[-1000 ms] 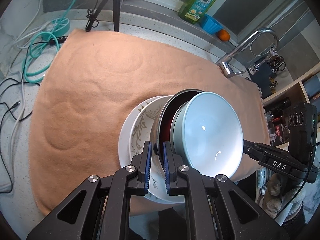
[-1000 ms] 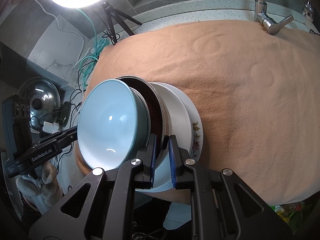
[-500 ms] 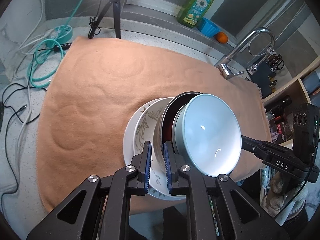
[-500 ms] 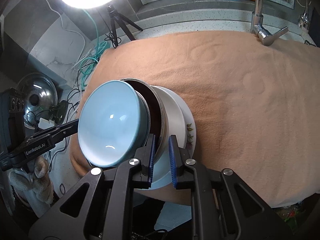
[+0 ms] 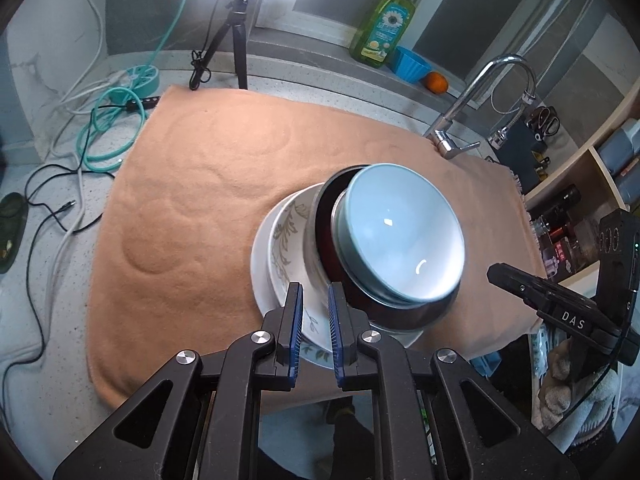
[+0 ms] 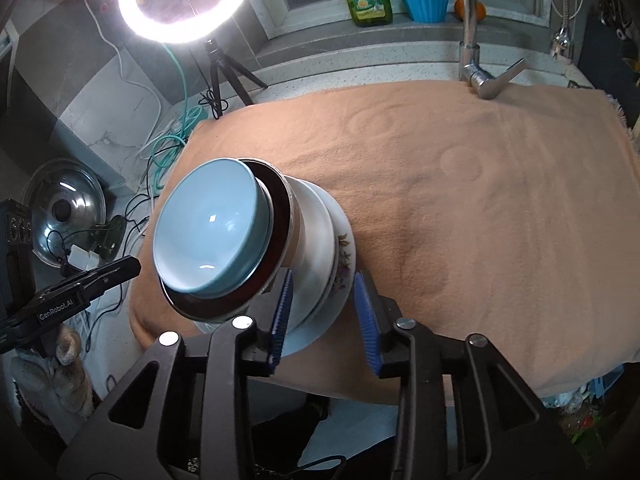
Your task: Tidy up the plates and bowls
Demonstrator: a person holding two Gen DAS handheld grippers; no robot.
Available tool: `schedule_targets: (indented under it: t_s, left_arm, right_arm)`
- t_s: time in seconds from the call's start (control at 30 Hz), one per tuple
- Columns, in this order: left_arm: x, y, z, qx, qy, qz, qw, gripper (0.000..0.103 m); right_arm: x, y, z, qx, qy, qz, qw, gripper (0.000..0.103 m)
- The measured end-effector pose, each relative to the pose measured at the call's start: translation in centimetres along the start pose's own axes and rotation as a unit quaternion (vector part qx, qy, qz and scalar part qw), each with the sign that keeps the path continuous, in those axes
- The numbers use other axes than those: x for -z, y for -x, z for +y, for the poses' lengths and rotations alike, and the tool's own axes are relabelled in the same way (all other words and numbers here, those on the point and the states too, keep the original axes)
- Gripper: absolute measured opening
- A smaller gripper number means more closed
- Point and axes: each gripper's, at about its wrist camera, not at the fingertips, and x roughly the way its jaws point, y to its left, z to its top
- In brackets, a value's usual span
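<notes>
A stack of dishes sits near the front edge of the tan cloth (image 5: 208, 184). A light blue bowl (image 5: 400, 236) lies on top, in a dark steel-rimmed bowl (image 5: 324, 232), over a white bowl (image 6: 310, 216) and a leaf-patterned plate (image 5: 284, 236). The blue bowl (image 6: 208, 228) also shows in the right wrist view. My left gripper (image 5: 314, 292) hovers over the plates' near rim, shut, with nothing pinched. The jaws of my right gripper (image 6: 323, 284) are opening; the floral plate's rim (image 6: 344, 256) shows between the pads, untouched.
A steel tap (image 5: 472, 120) stands at the cloth's far right, and a ring-light tripod (image 5: 236, 44) at the far left. A soap bottle (image 5: 384, 24), a blue cup (image 5: 412, 66) and an orange (image 5: 436, 82) line the sill. Cables (image 5: 100, 136) lie left, shelves (image 5: 580, 184) right.
Both grippers have drawn back and upward from the stack. The right jaws, shut on the bowl rims before, have spread apart. The stack has stayed on the cloth.
</notes>
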Motion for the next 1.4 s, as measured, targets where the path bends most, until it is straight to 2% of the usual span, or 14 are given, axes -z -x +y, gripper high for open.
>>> schedule_targets:
  t_s: [0.17,0.27,0.4,0.47,0.5,0.53,0.6,0.8,0.93,1.0,1.4]
  left_arm:
    - [0.1,0.3,-1.9,-0.013,-0.036,-0.013,0.9992,0.012]
    - [0.1,0.6,-2.4,-0.014,-0.041,-0.019,0.9989,0.018]
    - [0.4,1.3,-2.7,-0.024,-0.043,-0.035,0.9982,0.018]
    - [0.7,1.5,-3.0,-0.032,-0.045,-0.041,0.9976,0.025]
    - [0.9,1.7,-3.1,-0.033,-0.046,-0.045,0.9974,0.033]
    - [1.1,1.8,-3.1,-0.039,-0.047,-0.048,0.997,0.044]
    - [1.6,1.9,-3.4,-0.047,-0.048,-0.056,0.9961,0.053]
    - [2.7,2.2,-4.4,-0.062,-0.063,-0.069,0.9937,0.057]
    - [2.7,2.5,-4.3,-0.071,-0.063,-0.077,0.9925,0.06]
    - [2.5,2.7,-4.1,-0.076,-0.06,-0.082,0.9919,0.06]
    - [1.9,3.4,-4.1,-0.084,-0.061,-0.095,0.9901,0.06]
  right_arm:
    - [0.6,1.2,0.4,0.01,0.005,-0.02,1.0,0.034]
    - [0.9,2.0,1.1,0.027,0.018,-0.038,0.999,0.035]
    - [1.2,3.2,2.2,0.046,0.042,-0.065,0.996,0.048]
    - [1.3,3.7,2.7,0.057,0.055,-0.079,0.994,0.051]
    - [1.3,3.9,3.0,0.061,0.06,-0.084,0.993,0.053]
    - [1.3,4.1,3.1,0.062,0.062,-0.087,0.992,0.058]
    - [1.5,4.3,3.2,0.06,0.06,-0.095,0.992,0.067]
    - [1.9,4.9,3.5,0.071,0.057,-0.113,0.989,0.076]
    - [2.4,5.1,3.7,0.082,0.058,-0.119,0.988,0.078]
    - [2.6,5.2,3.7,0.082,0.054,-0.121,0.988,0.087]
    - [2.9,5.5,3.9,0.091,0.053,-0.13,0.986,0.087]
